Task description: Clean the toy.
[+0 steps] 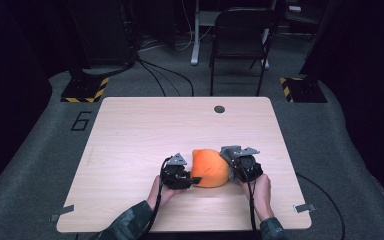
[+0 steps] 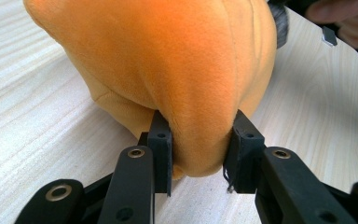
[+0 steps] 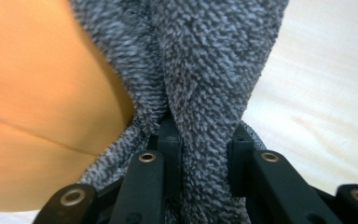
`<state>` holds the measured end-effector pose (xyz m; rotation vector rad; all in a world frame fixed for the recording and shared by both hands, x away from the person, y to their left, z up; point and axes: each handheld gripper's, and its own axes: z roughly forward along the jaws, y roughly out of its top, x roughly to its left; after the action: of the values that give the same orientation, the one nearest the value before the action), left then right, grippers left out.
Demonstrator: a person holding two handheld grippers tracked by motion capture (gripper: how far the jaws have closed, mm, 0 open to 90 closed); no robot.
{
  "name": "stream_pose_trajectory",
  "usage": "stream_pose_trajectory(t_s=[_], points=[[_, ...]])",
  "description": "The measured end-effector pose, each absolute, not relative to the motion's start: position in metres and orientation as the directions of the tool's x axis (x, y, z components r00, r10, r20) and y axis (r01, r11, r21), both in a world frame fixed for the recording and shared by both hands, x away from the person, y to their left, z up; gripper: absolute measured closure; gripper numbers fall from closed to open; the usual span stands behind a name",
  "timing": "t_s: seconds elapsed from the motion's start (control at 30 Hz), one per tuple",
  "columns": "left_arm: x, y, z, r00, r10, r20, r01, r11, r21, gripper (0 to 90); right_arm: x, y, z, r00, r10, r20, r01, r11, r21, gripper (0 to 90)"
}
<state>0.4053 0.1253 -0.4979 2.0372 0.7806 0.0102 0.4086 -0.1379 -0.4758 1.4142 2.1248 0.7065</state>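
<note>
The left gripper has its jaws clamped on a fold of the orange plush toy, low in the left gripper view. The right gripper pinches the toy's grey fuzzy part, bottom centre of the right gripper view. In the high view the toy lies on the wooden table, lower centre of frame, between both grippers.
</note>
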Motion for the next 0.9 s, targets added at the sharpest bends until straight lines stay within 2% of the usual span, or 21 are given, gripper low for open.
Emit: stream_pose_trajectory(t_s=[0.37,0.53,0.6,0.7,0.83,0.9], points=[[0.404,0.125,-0.498,0.800,0.530,-0.283,0.518,-0.369,0.772,67.0,0.418,-0.133,-0.502,-0.370,0.921,-0.121,0.722,0.367,0.587,73.5],[0.404,0.125,-0.498,0.800,0.529,-0.282,0.516,-0.368,0.774,66.9,0.418,-0.132,-0.501,-0.379,0.915,-0.138,0.715,0.384,0.584,73.5],[0.404,0.125,-0.498,0.800,0.528,-0.284,0.517,-0.368,0.773,66.9,0.418,-0.135,-0.496,-0.365,0.921,-0.138,0.724,0.374,0.580,73.7],[0.405,0.126,-0.498,0.800,0.528,-0.284,0.518,-0.369,0.772,66.8,0.412,-0.142,-0.472,-0.332,0.935,-0.124,0.696,0.331,0.638,74.0],[0.405,0.125,-0.499,0.802,0.529,-0.278,0.513,-0.370,0.774,66.8,0.397,-0.143,-0.437,-0.344,0.934,-0.099,0.611,0.303,0.731,74.0],[0.405,0.125,-0.499,0.801,0.530,-0.279,0.514,-0.369,0.774,66.8,0.393,-0.140,-0.431,-0.353,0.931,-0.093,0.602,0.302,0.739,74.0]])
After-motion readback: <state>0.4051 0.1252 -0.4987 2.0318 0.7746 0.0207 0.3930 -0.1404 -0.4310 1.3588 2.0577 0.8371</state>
